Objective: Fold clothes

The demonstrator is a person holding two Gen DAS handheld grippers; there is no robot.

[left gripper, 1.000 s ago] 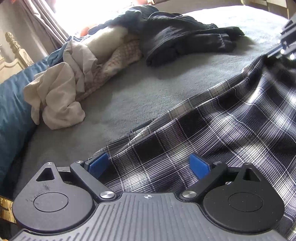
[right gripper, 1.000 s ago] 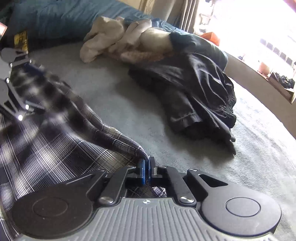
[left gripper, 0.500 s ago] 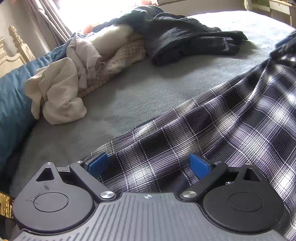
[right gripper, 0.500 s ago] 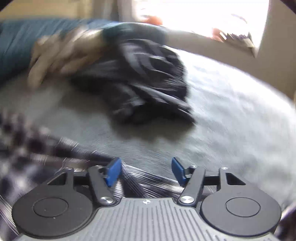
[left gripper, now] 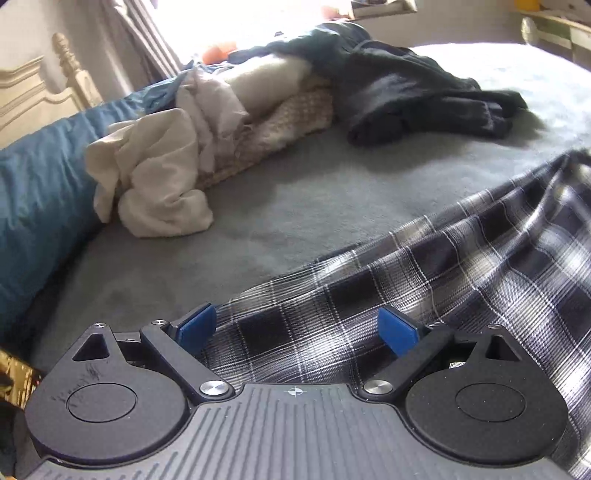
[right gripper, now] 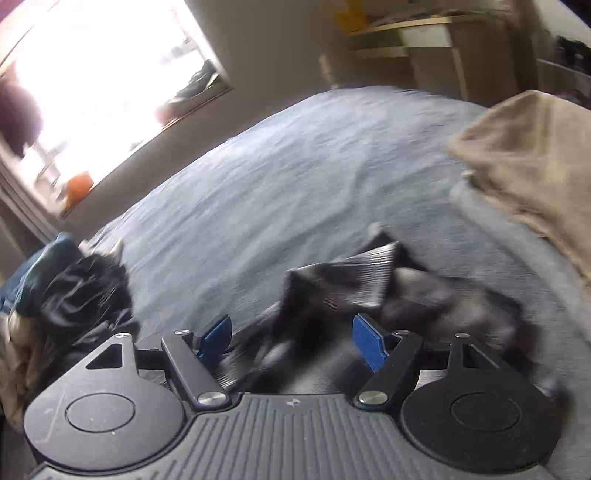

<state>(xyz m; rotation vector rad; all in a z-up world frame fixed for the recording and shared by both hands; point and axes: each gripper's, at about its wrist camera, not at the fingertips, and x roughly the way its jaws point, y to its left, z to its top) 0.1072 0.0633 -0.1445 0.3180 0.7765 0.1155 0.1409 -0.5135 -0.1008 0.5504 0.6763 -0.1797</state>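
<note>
The right wrist view is smeared by motion: the plaid cloth (right gripper: 332,291) between the right tongs (right gripper: 291,339) shows only as a dark, streaked fold, its check pattern unreadable. The dark clothes (right gripper: 88,291) at the left edge are blurred and cut off, as is the tan fabric (right gripper: 524,158) at the right edge. In the left wrist view the plaid cloth (left gripper: 424,295) runs off the right edge and under the left tongs (left gripper: 297,330), so its full shape stays hidden. The window (left gripper: 240,22) is blown out to white.
</note>
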